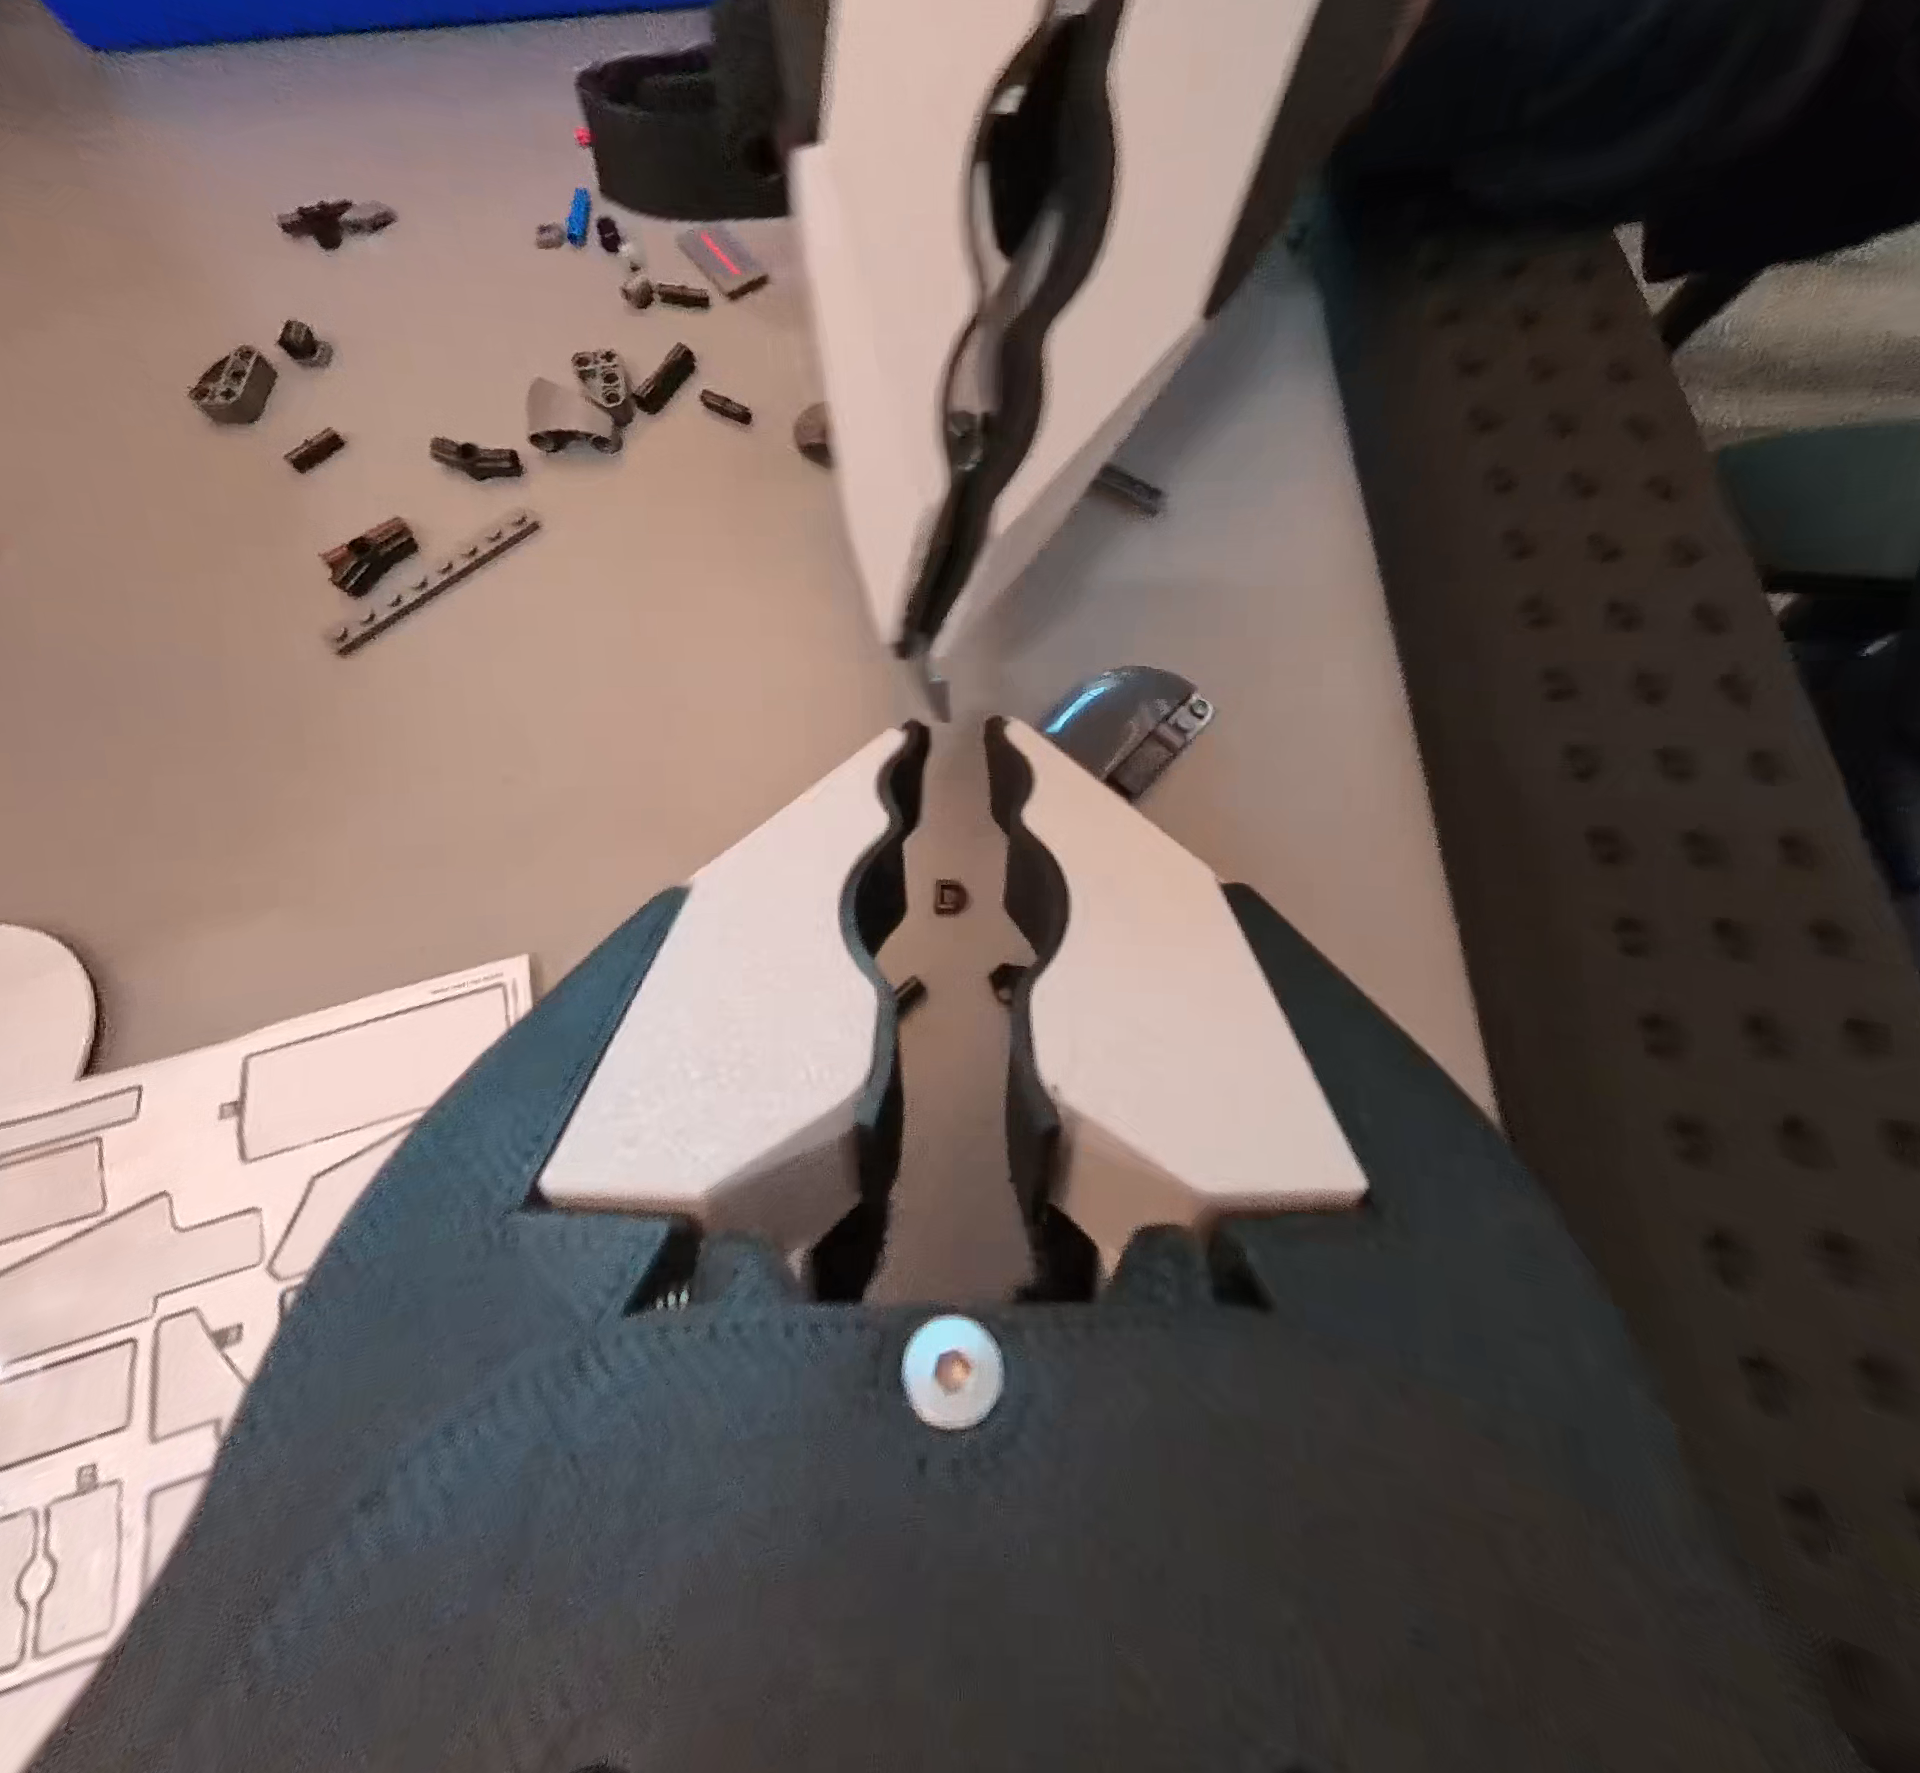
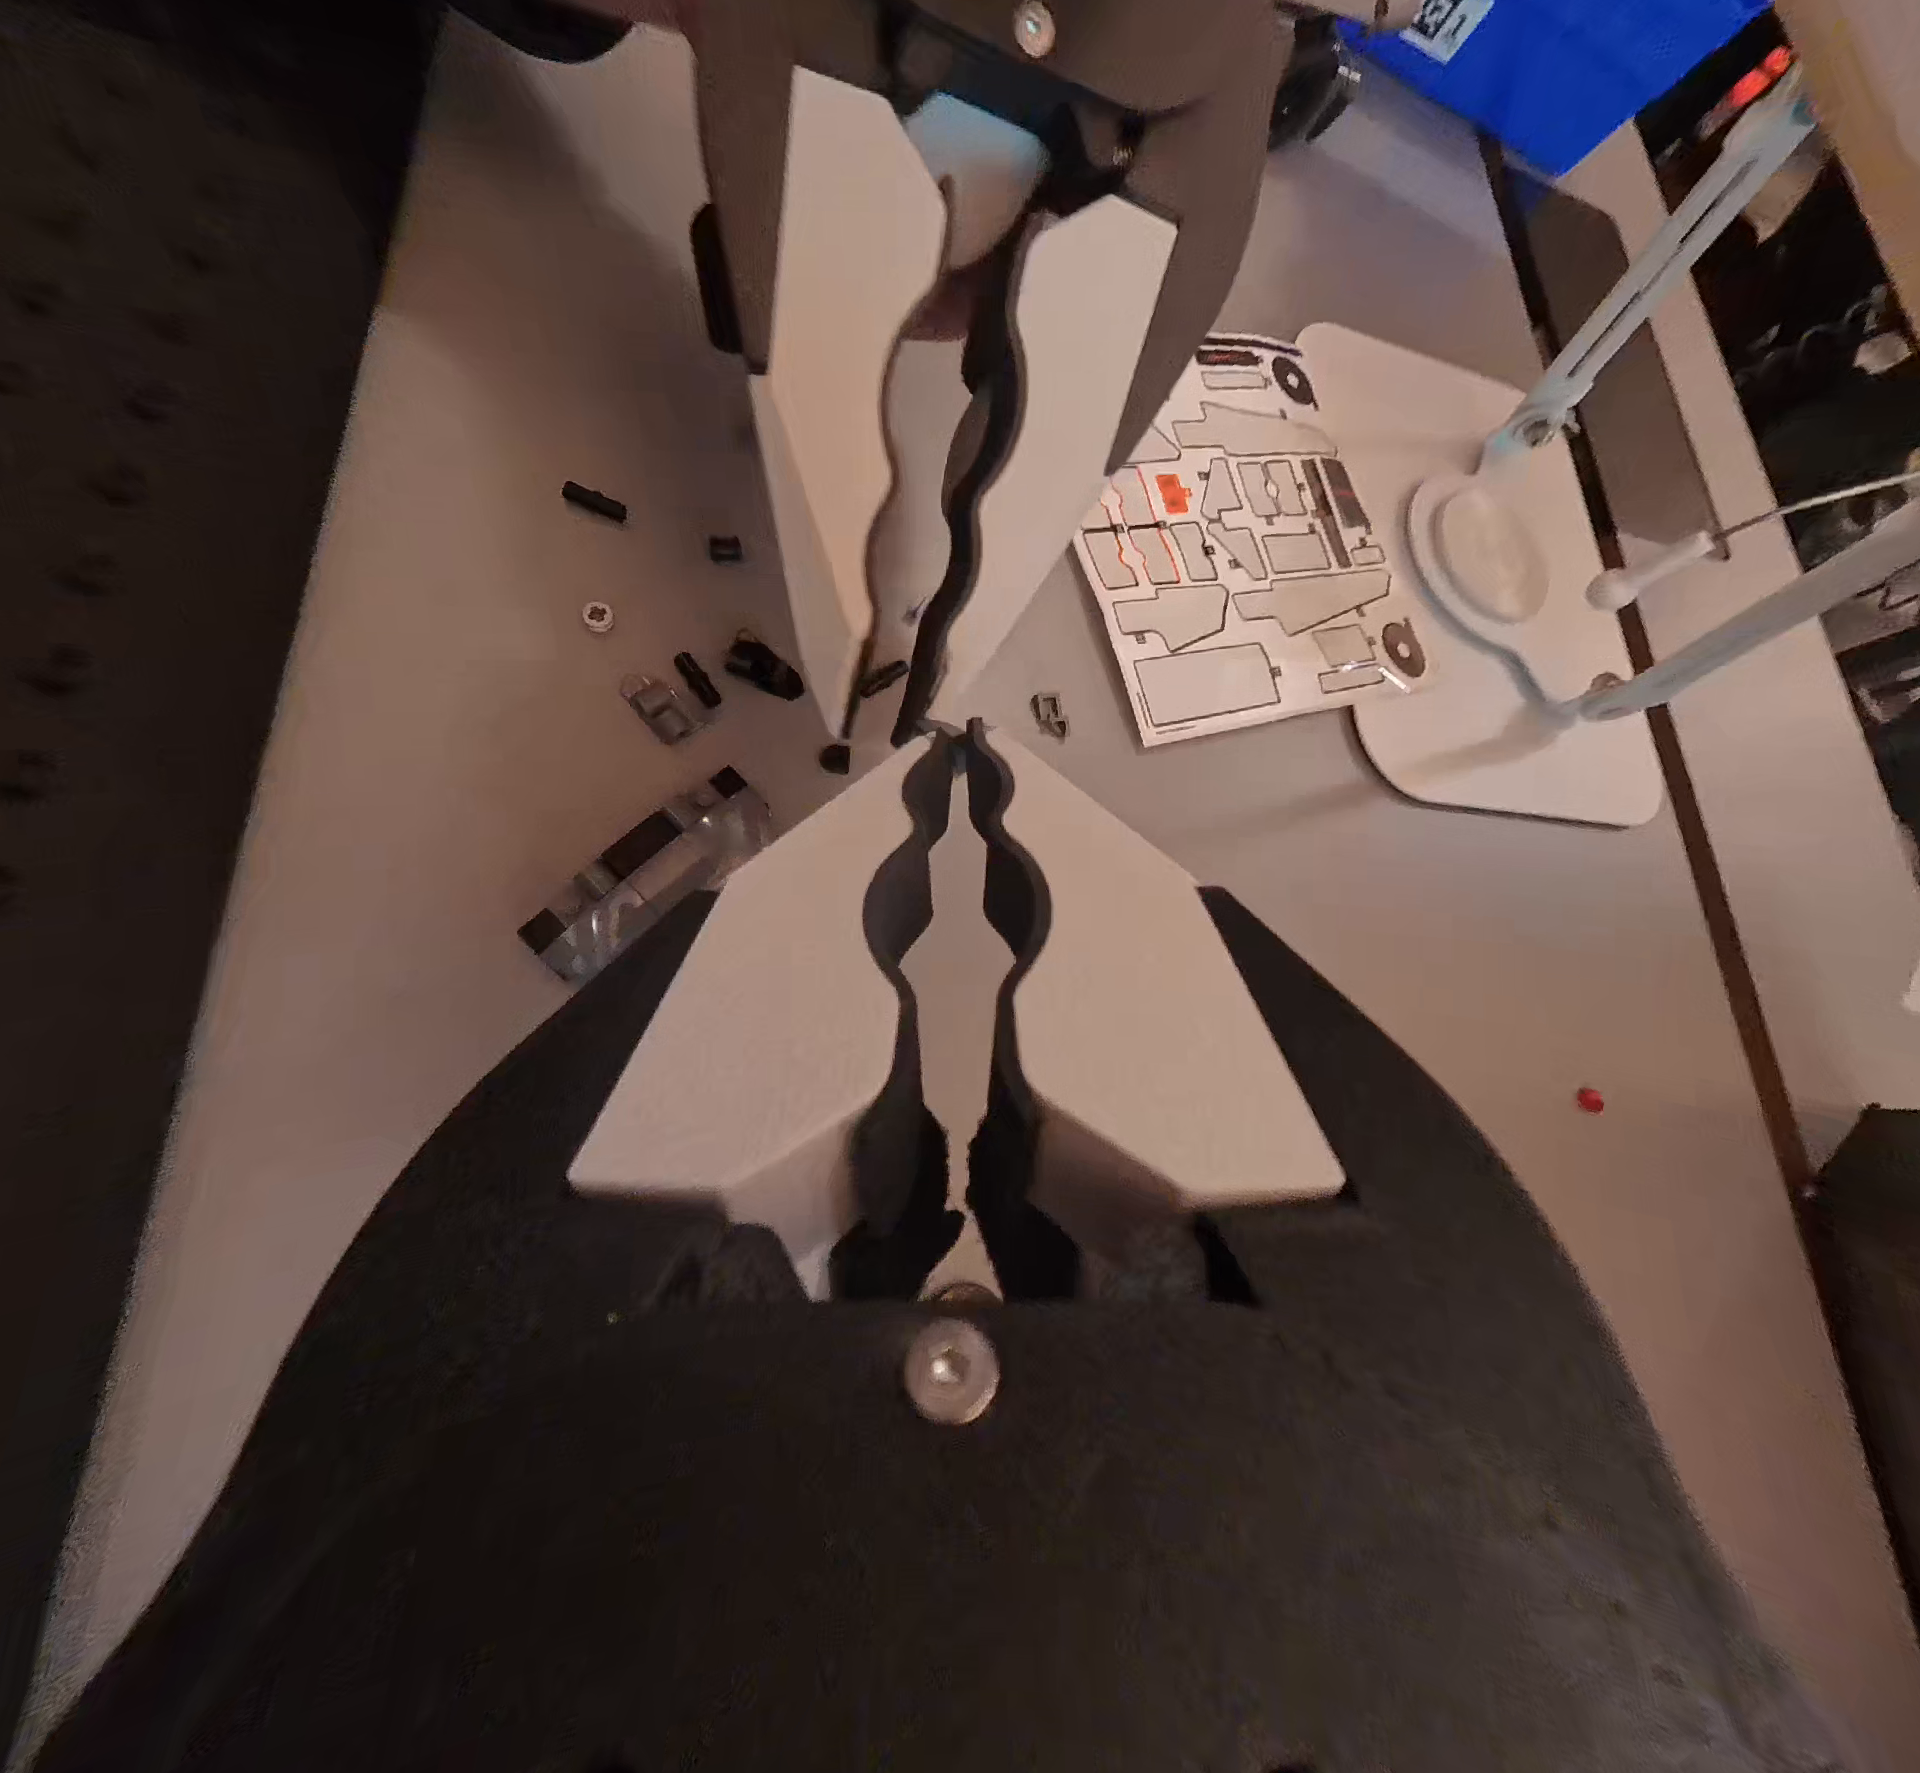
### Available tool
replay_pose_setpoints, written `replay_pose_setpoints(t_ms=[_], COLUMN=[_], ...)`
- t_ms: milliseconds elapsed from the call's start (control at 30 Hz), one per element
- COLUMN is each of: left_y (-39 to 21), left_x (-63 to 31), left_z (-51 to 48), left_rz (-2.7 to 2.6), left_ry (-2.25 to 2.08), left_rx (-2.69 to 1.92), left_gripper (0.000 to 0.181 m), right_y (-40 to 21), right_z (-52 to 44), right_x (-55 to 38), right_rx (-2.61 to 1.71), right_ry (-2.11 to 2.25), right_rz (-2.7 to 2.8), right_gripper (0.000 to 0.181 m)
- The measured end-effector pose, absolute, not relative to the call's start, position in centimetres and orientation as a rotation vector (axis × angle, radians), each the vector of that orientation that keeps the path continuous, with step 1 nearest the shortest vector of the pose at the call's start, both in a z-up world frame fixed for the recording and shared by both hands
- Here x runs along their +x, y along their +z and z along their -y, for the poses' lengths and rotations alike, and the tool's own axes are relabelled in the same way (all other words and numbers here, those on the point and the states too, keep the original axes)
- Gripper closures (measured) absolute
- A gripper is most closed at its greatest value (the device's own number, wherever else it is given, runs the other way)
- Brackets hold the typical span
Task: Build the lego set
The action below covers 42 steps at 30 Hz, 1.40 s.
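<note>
On the grey tabletop (image 1: 623,767), loose lego pieces (image 1: 468,435) lie scattered far left. The left gripper (image 1: 951,731) is narrowly parted and holds nothing. Tip to tip with it, the right gripper (image 2: 954,736) is pinched on 1 small grey piece (image 1: 928,681). A sticker sheet (image 2: 1242,570) lies right.

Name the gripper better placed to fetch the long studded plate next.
Left gripper: jaws open and empty, long studded plate to its left; right gripper is shut on a small grey piece.
</note>
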<state>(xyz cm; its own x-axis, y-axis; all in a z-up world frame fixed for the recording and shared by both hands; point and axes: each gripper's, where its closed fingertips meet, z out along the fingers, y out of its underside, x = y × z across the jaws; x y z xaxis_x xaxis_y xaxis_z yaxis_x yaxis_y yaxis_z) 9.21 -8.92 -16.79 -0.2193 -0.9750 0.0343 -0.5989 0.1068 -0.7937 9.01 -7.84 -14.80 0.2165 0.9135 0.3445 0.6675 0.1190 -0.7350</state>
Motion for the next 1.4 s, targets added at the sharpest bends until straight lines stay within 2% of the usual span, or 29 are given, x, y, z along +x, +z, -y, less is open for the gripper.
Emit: replay_pose_setpoints(t_ms=[333, 533, 667, 833, 967, 1167, 1233, 1300, 1400], left_y=[-16.7, -15.9, -14.6, -12.6, -12.7, -12.7, -13.0, -14.4, -16.9], left_x=[9.2, 9.0, 8.5, 8.5, 8.7, 8.7, 8.7, 8.3, 7.4], left_z=[8.8, 10.1, 10.9, 11.4, 11.2, 11.2, 10.8, 10.1, 10.1], left_rz=[-1.805, -1.810, -1.779, -1.705, -1.703, -1.704, -1.719, -1.790, -1.936], left_ry=[-1.224, -1.407, -1.572, -1.719, -1.672, -1.686, -1.602, -1.419, -1.187], left_rx=[-1.644, -1.599, -1.585, -1.506, -1.495, -1.489, -1.488, -1.528, -1.536], left_gripper=[0.162, 0.177, 0.161, 0.159, 0.173, 0.174, 0.174, 0.175, 0.175], right_y=[-13.8, -13.4, -12.7, -12.4, -12.0, -11.8, -12.0, -12.5, -13.9], right_z=[9.0, 9.6, 9.8, 9.8, 10.1, 10.1, 9.8, 9.3, 10.4], right_x=[8.3, 7.9, 7.9, 7.9, 7.8, 7.7, 7.8, 8.3, 8.8], right_rx=[-1.507, -1.442, -1.418, -1.408, -1.386, -1.371, -1.399, -1.460, -1.582], right_ry=[0.406, 0.427, 0.460, 0.461, 0.475, 0.457, 0.462, 0.465, 0.588], right_rz=[1.545, 1.562, 1.541, 1.528, 1.521, 1.520, 1.506, 1.497, 1.550], right_gripper=[0.180, 0.181, 0.181, 0.181, 0.181, 0.180, 0.180, 0.170, 0.170])
